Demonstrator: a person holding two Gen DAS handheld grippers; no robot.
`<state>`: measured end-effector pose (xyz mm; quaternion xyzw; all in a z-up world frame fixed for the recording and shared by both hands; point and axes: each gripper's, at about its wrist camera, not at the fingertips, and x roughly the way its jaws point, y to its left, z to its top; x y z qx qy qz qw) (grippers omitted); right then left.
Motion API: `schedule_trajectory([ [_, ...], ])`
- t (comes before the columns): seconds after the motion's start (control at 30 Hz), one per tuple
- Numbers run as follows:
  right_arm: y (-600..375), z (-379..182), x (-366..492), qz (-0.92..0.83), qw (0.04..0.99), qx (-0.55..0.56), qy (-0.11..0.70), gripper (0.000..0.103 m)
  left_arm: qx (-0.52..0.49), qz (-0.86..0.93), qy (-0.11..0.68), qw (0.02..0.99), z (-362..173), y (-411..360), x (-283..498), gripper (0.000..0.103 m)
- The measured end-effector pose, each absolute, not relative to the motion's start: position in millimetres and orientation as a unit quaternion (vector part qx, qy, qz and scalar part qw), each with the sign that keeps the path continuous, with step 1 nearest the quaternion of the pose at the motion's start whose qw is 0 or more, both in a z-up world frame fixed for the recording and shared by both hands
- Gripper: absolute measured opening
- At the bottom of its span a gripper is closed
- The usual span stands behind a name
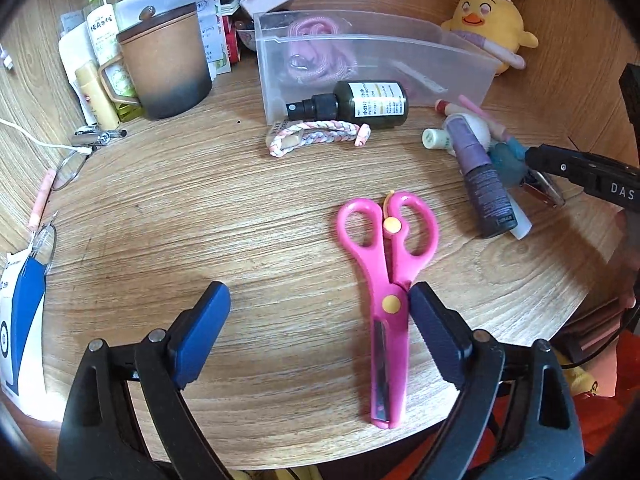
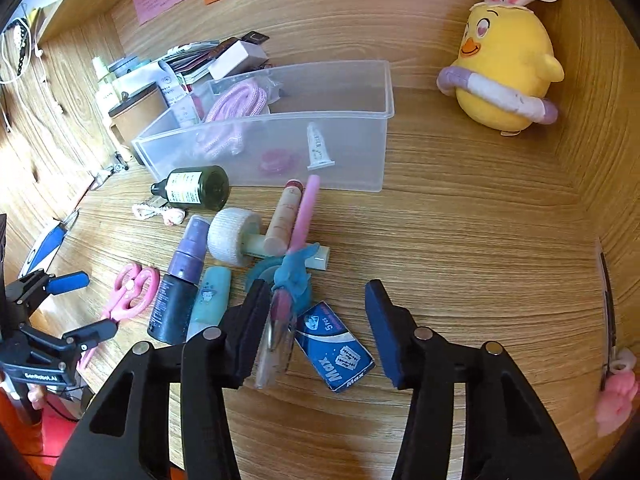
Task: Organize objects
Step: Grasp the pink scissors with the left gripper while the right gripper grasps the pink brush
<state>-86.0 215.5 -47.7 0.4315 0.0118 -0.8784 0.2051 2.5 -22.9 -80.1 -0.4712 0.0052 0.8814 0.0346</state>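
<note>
Scissors: pink plastic scissors lie flat on the wood-grain bench, long axis running near-to-far in the left wrist view, loop handles toward the clear bin, blade tip toward the camera; yellow round pivot.
Left gripper: left gripper stands wide apart, blue pads empty; its right pad sits just beside the scissors' pivot, contact unclear.
Right gripper: right gripper is spread apart, holding nothing, above a blue razor-blade box and a pink pen.
Bin: translucent, rectangular, holding coiled pink cord and a small white tube.
Bottle: dark green glass spray bottle lies on its side against the bin.
</note>
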Motion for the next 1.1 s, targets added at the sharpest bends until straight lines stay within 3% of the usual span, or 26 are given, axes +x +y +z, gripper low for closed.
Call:
schedule_trajectory([
  [0.17,211,-51,-90,-0.873,0.217,0.436,0.011,0.035,-0.453,0.89,0.022,0.055,-77,-11,3,0.064],
  [0.23,207,-51,-93,-0.873,0.221,0.435,0.015,0.031,-0.446,0.892,0.027,0.065,-75,-8,3,0.045],
  [0.33,203,-53,-97,-0.868,0.229,0.439,0.013,0.027,-0.442,0.893,0.032,0.071,-74,-4,1,0.026],
  [0.5,205,-57,-100,-0.867,0.231,0.442,0.0,0.016,-0.435,0.898,0.033,0.061,-73,1,4,0.023],
  [1.1,227,-5,-87,-0.908,0.205,0.365,-0.011,0.016,-0.362,0.932,-0.015,0.031,-19,-21,7,0.019],
])
